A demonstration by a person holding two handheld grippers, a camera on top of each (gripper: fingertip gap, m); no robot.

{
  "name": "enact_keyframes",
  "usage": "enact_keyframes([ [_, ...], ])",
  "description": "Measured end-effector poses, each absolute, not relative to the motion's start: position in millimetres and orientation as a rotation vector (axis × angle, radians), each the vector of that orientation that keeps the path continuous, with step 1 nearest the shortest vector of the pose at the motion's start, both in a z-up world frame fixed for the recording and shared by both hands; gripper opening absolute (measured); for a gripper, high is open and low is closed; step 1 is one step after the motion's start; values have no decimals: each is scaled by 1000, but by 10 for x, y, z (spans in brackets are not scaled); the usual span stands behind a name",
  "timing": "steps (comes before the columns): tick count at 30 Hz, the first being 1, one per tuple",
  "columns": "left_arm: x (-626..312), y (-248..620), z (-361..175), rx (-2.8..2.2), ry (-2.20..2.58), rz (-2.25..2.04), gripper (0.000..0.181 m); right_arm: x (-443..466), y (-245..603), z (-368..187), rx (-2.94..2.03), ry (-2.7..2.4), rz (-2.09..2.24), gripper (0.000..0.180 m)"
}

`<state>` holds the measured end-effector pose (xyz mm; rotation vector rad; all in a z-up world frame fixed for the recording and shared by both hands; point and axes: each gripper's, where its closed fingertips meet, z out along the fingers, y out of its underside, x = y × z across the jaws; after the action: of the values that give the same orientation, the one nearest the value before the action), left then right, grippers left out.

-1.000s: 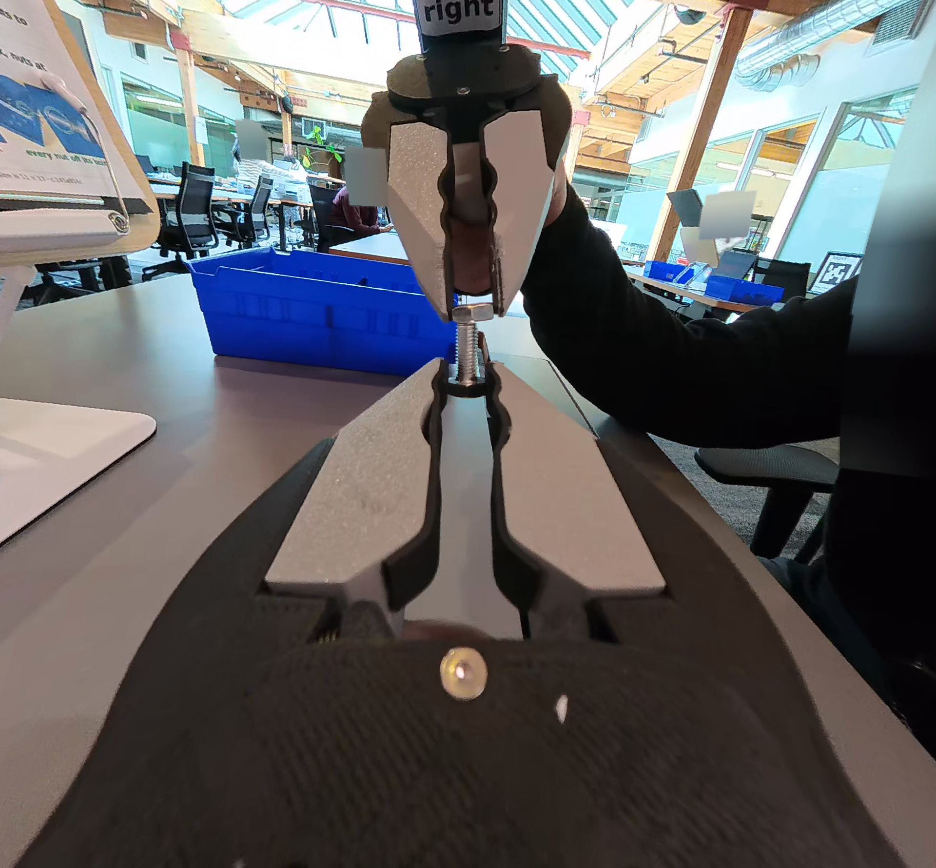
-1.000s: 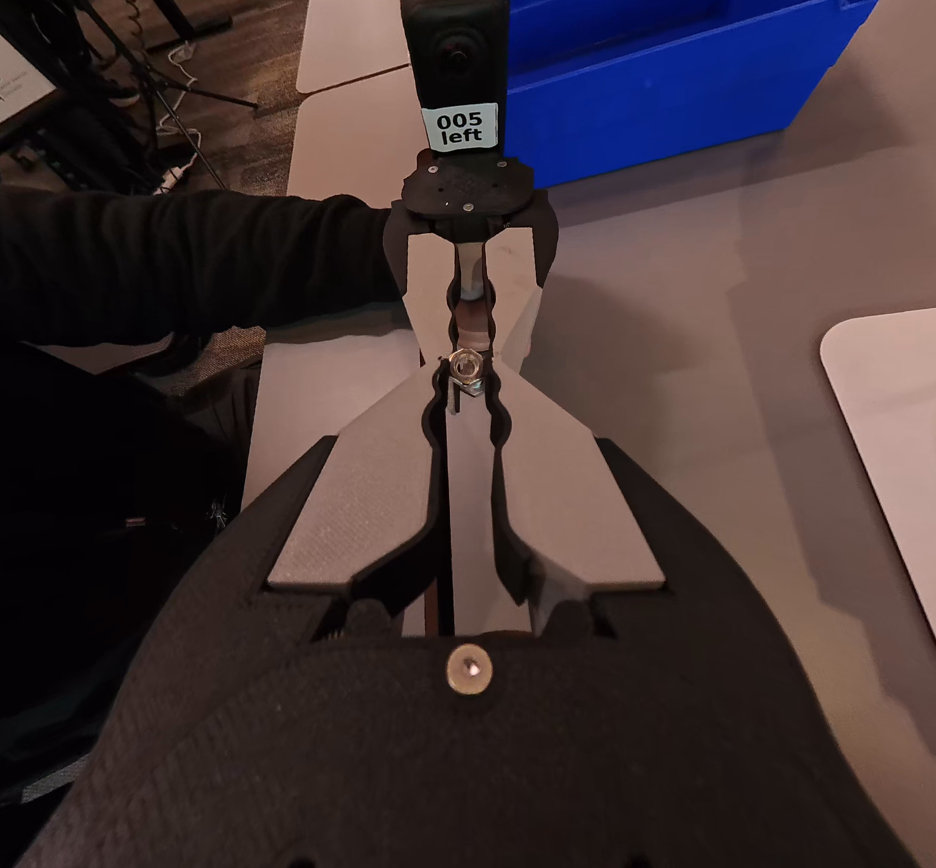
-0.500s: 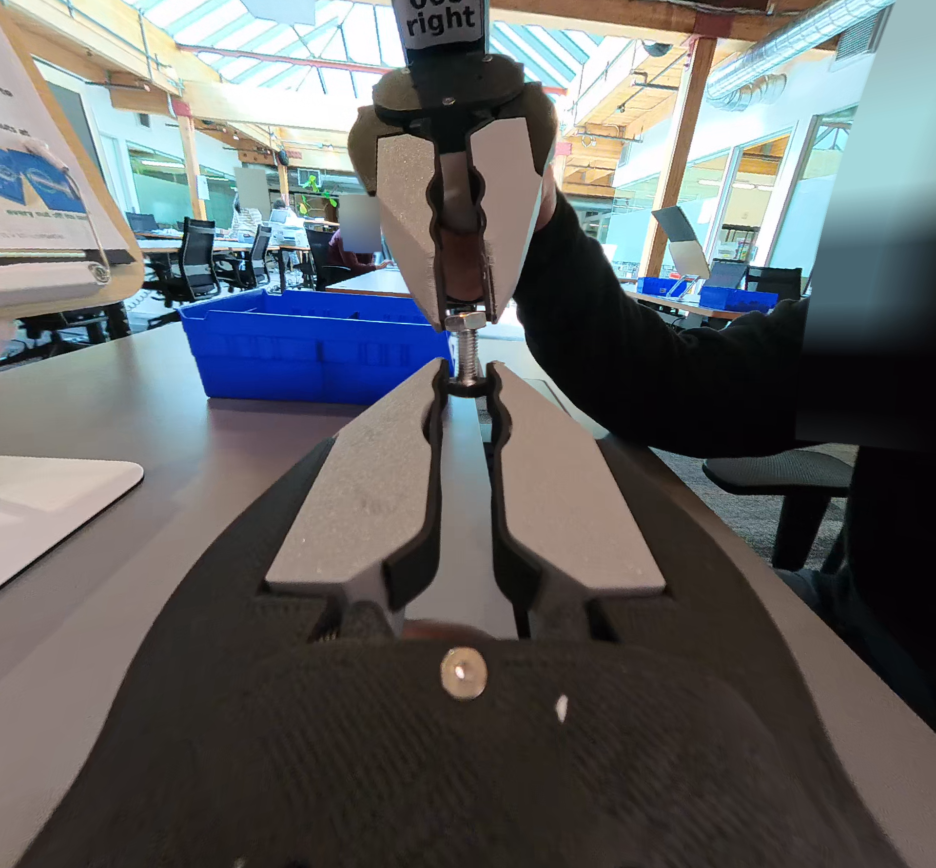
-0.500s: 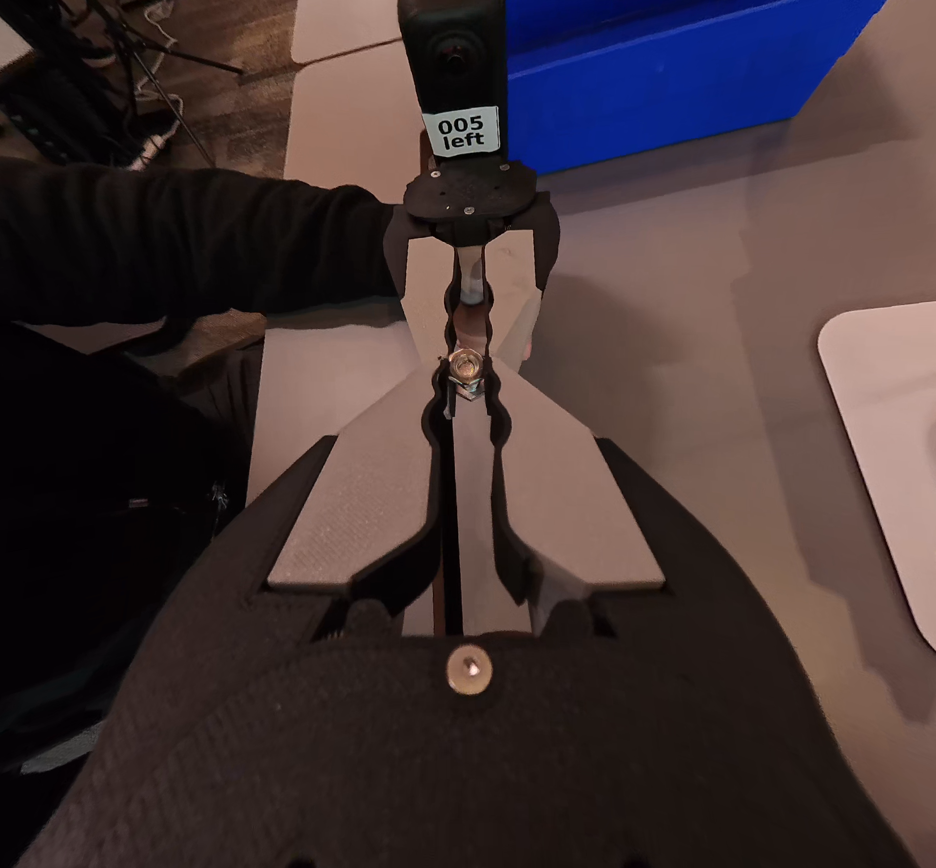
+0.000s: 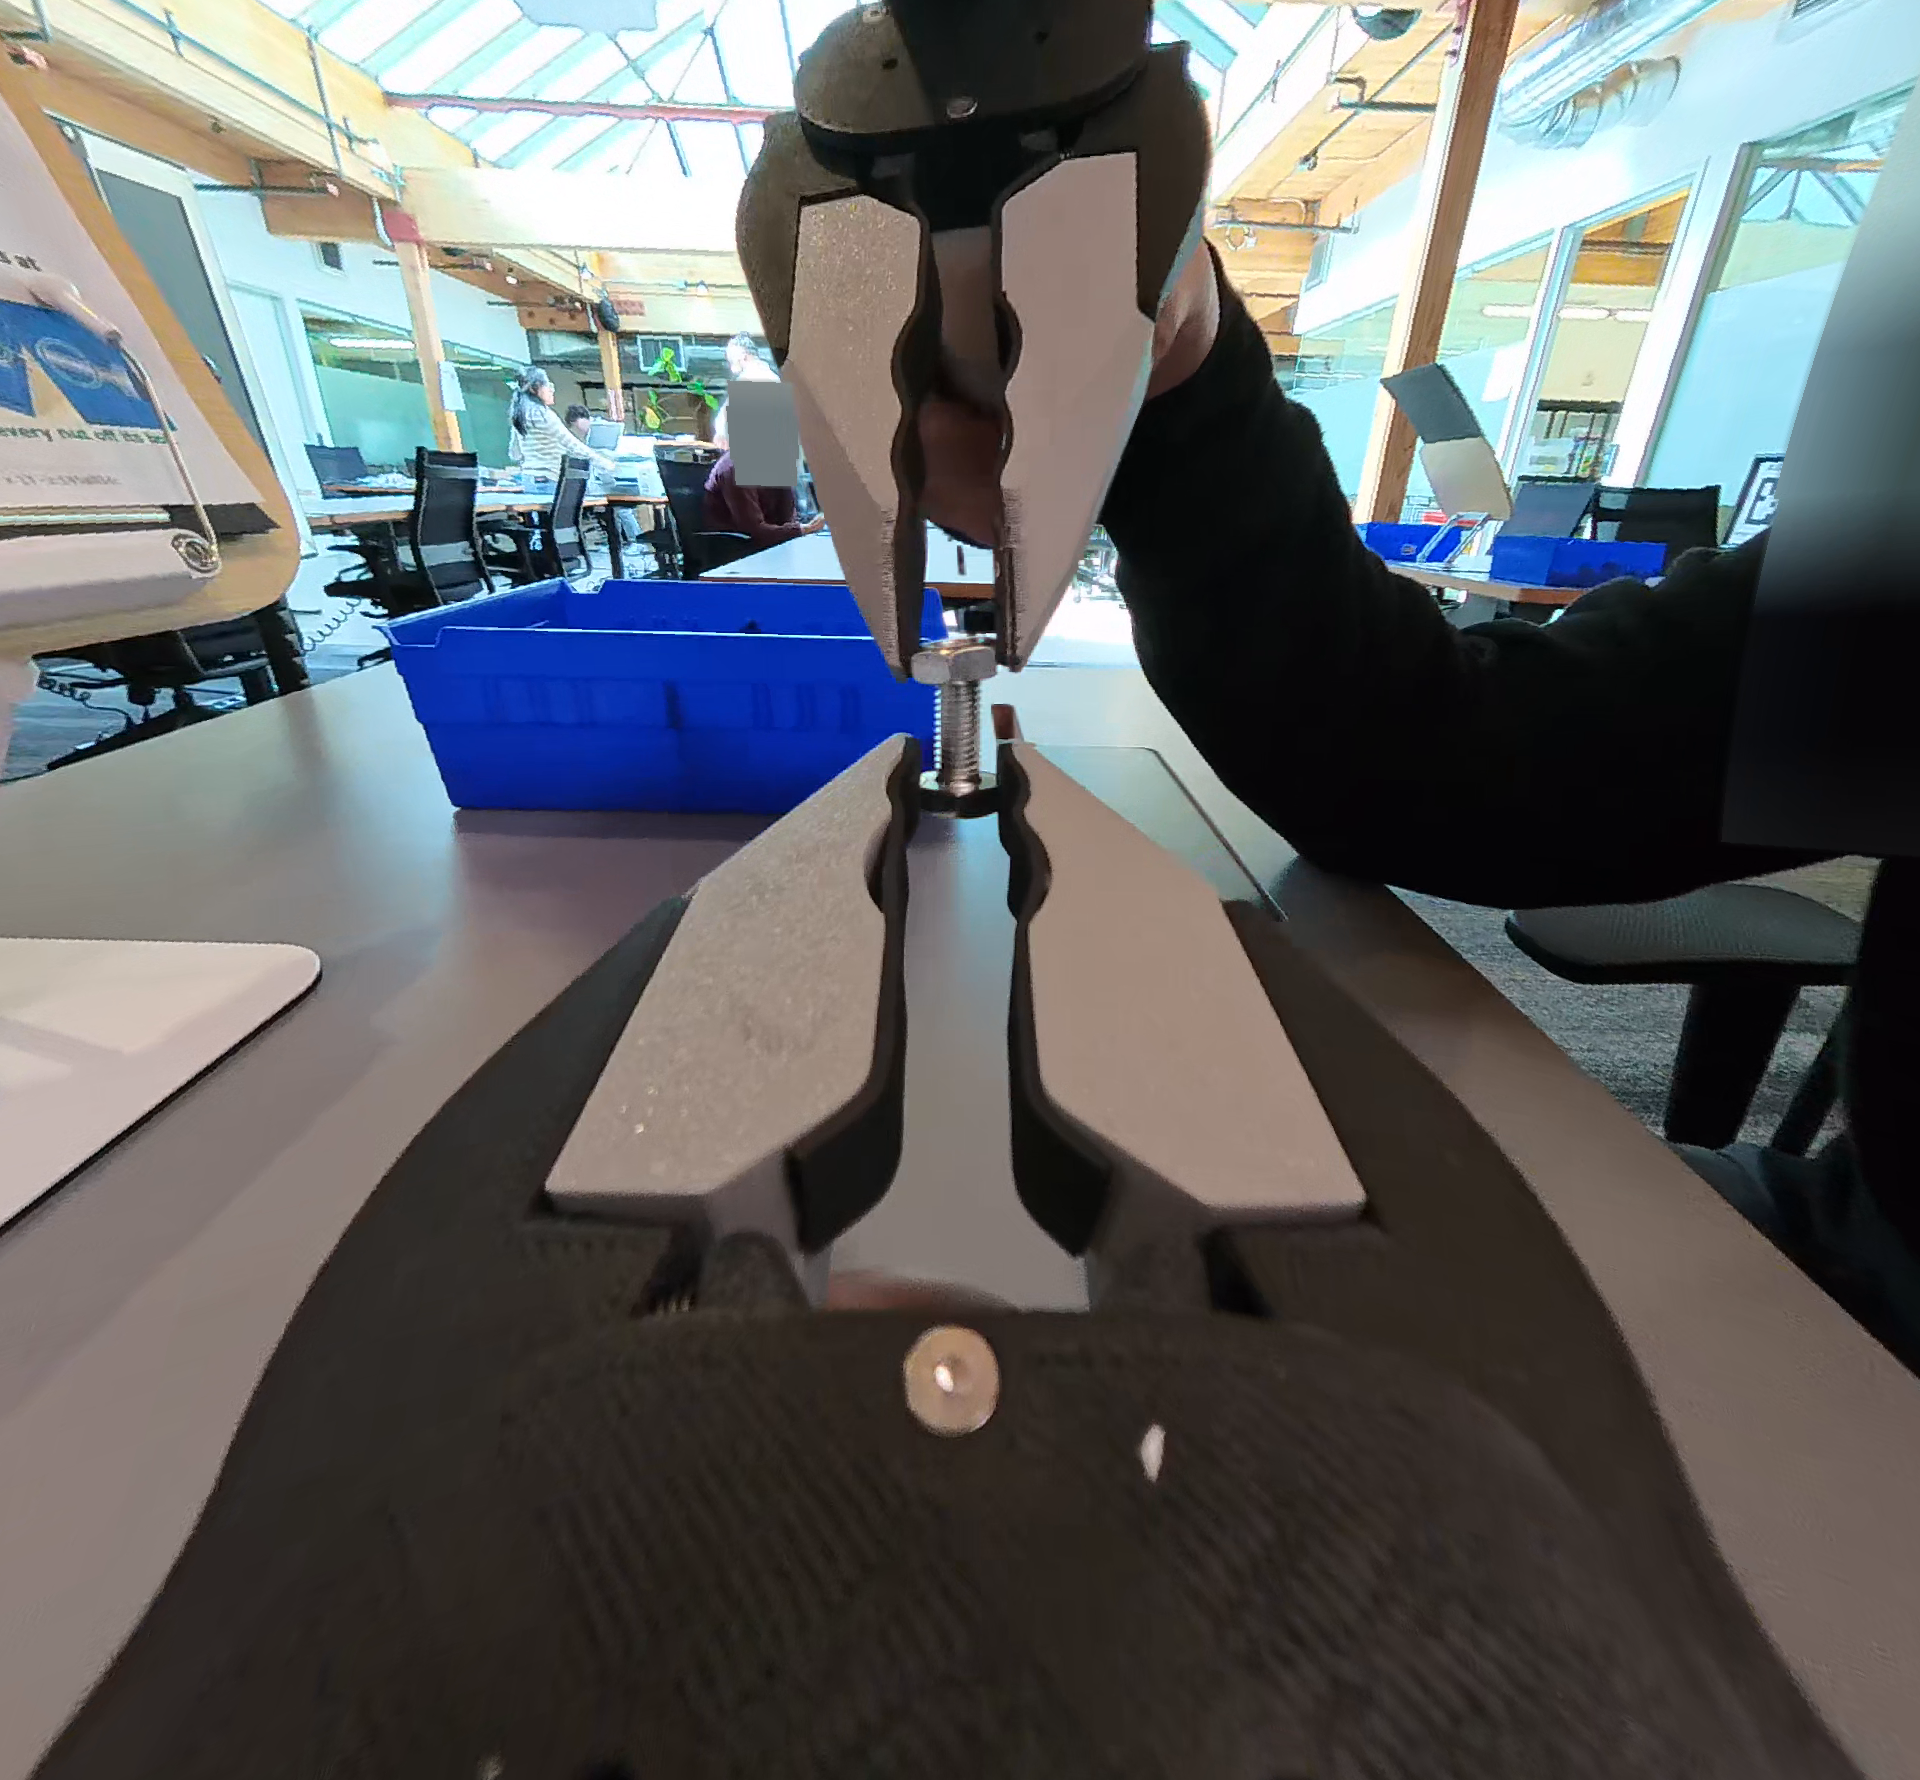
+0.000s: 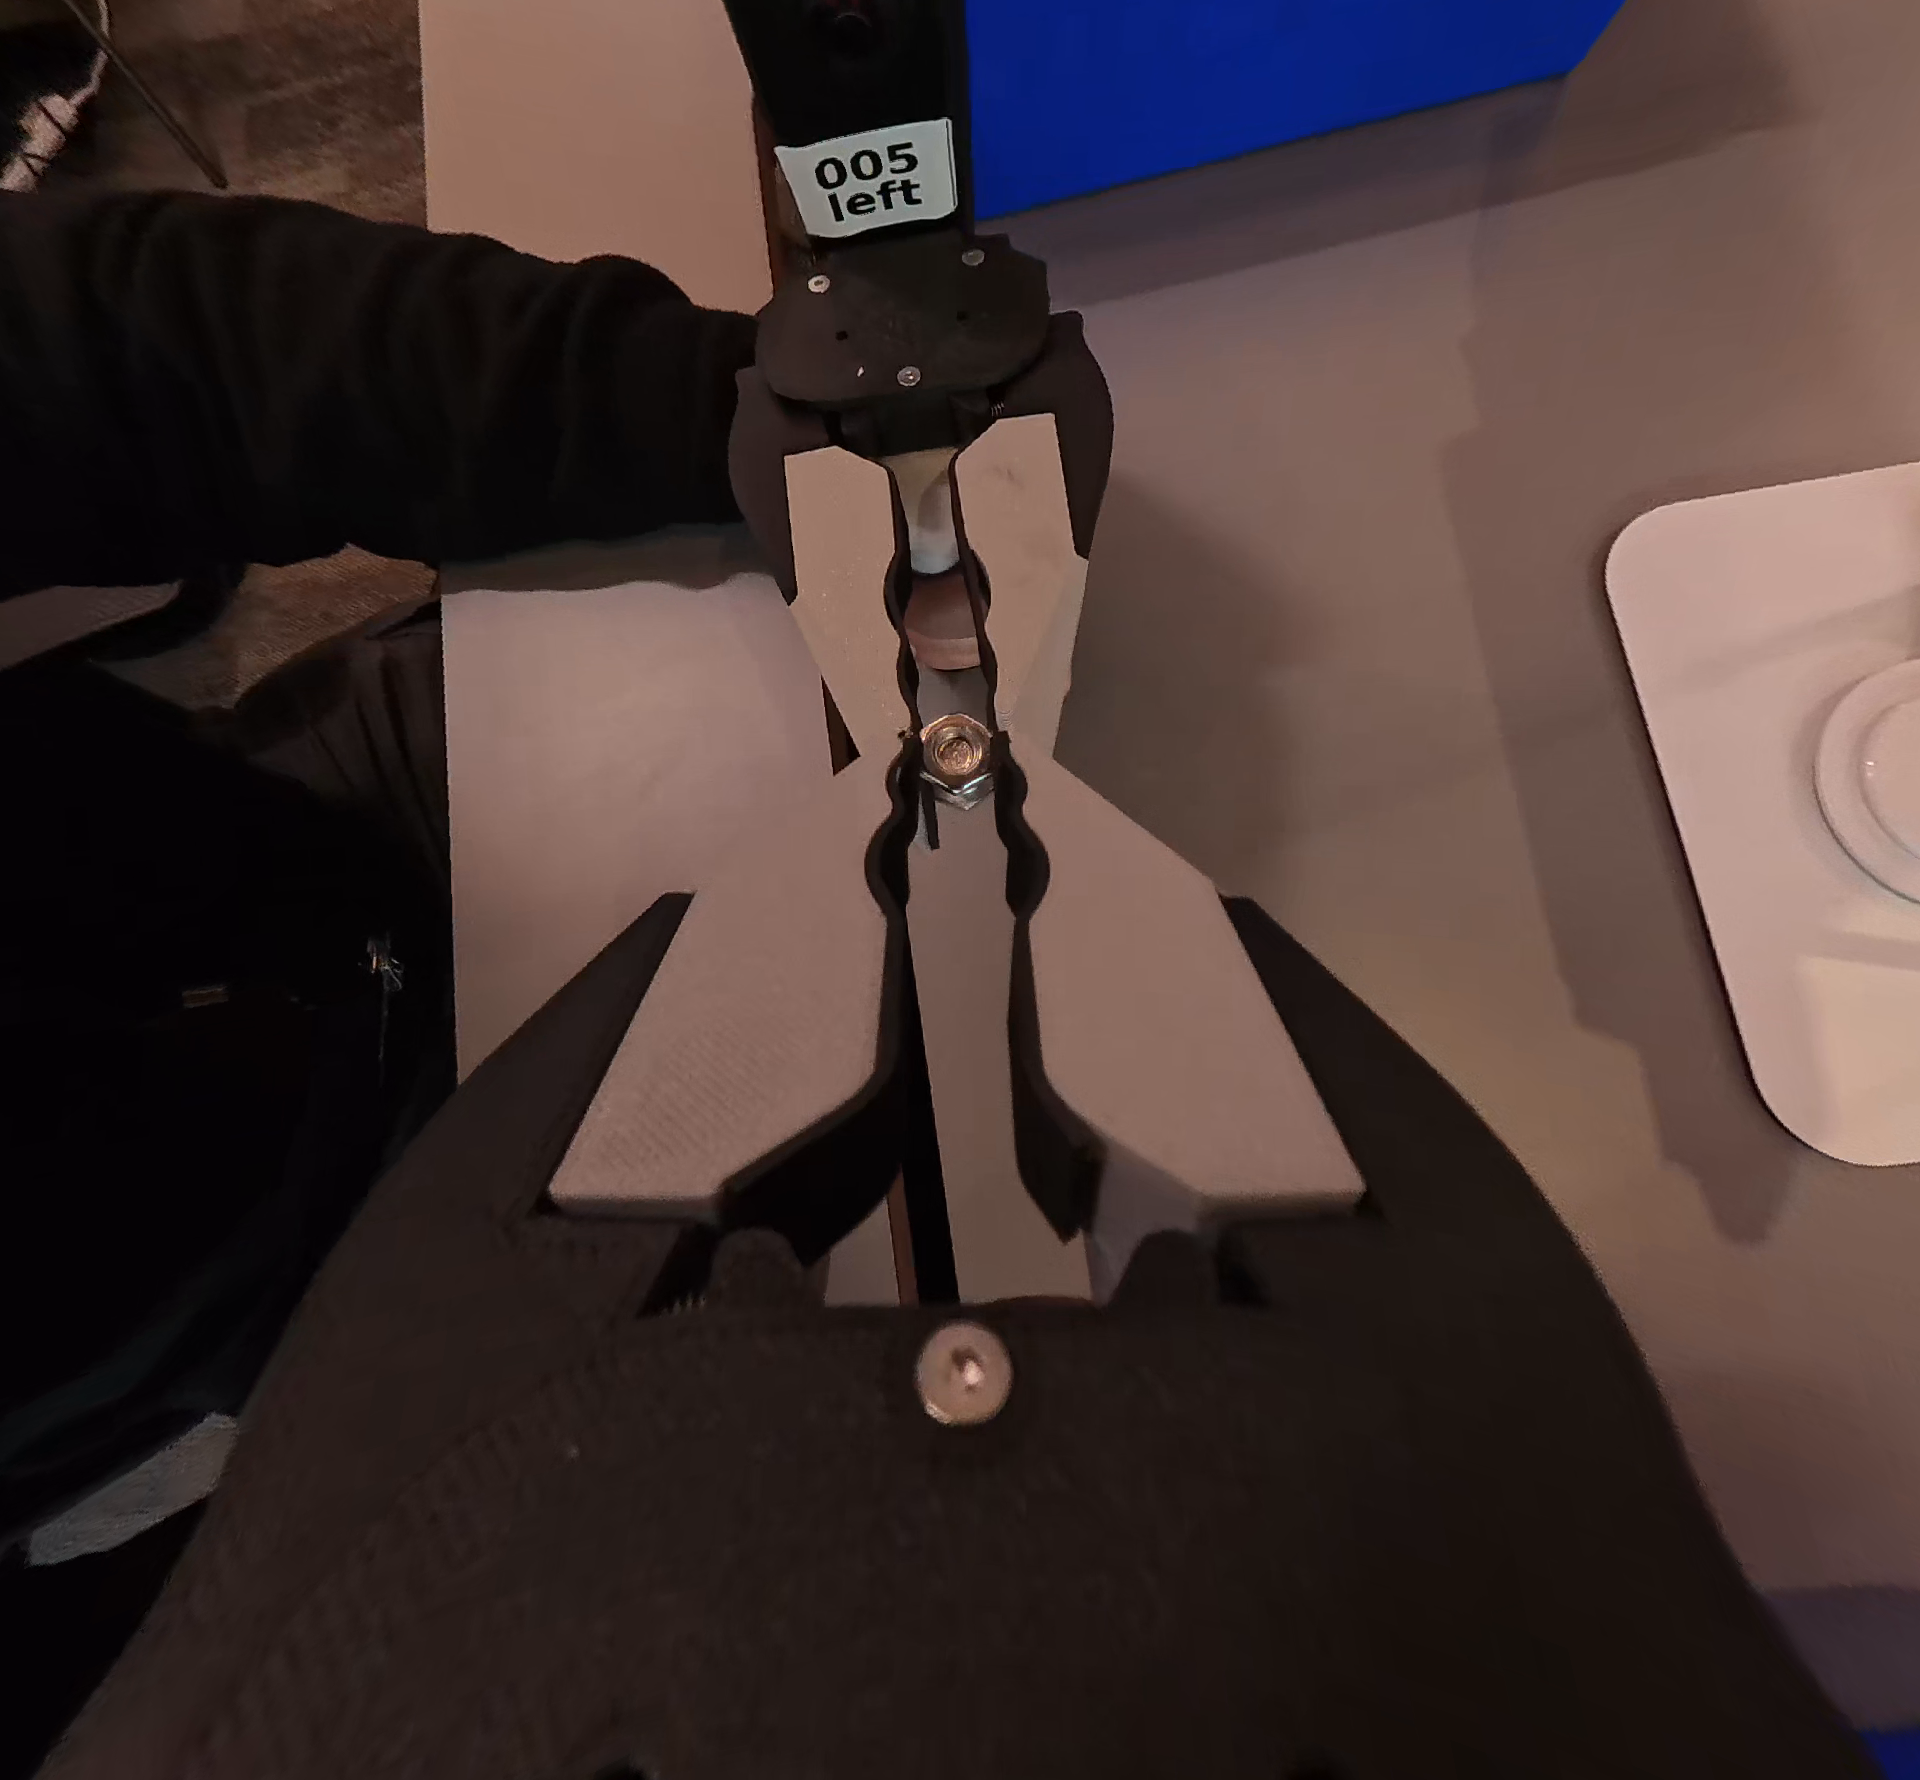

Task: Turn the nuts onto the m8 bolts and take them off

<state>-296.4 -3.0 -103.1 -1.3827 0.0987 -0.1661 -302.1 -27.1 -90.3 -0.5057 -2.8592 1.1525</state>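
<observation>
A silver M8 bolt (image 5: pixel 956 728) stands upright above the grey table (image 5: pixel 312 837). My right gripper (image 5: pixel 954 660) comes down from above and is shut on the bolt's hex head (image 5: pixel 951 662). My left gripper (image 5: pixel 956 780) reaches in level and is shut on the nut (image 5: pixel 961 795) at the lower end of the thread. In the right wrist view I look down the bolt: the right gripper (image 6: pixel 956 785) holds the nearer hex (image 6: pixel 961 792), and the left gripper (image 6: pixel 954 743) holds the nut (image 6: pixel 961 751) just beyond it.
A blue bin (image 5: pixel 665 691) stands behind the bolt and also shows in the right wrist view (image 6: pixel 1247 16). A white pad (image 6: pixel 1766 795) with a round dish lies to one side, and its corner shows in the left wrist view (image 5: pixel 125 1034). A sign stand (image 5: pixel 104 483) is at the far left. Black sleeves hold both grippers. Both grippers' tips are close together, under 4 cm apart.
Both grippers keep their hold. The right gripper has risen and tilted in the left wrist view. The left gripper looms larger in the right wrist view, where the white pad's dish has come into sight.
</observation>
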Motion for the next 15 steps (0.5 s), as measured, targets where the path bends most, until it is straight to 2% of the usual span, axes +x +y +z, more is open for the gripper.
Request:
enact_keyframes([
  [15,-3141,-13,-1104,-1440,25,-79,12,-3192,-251,-974,-650,-2810,1126,11],
])
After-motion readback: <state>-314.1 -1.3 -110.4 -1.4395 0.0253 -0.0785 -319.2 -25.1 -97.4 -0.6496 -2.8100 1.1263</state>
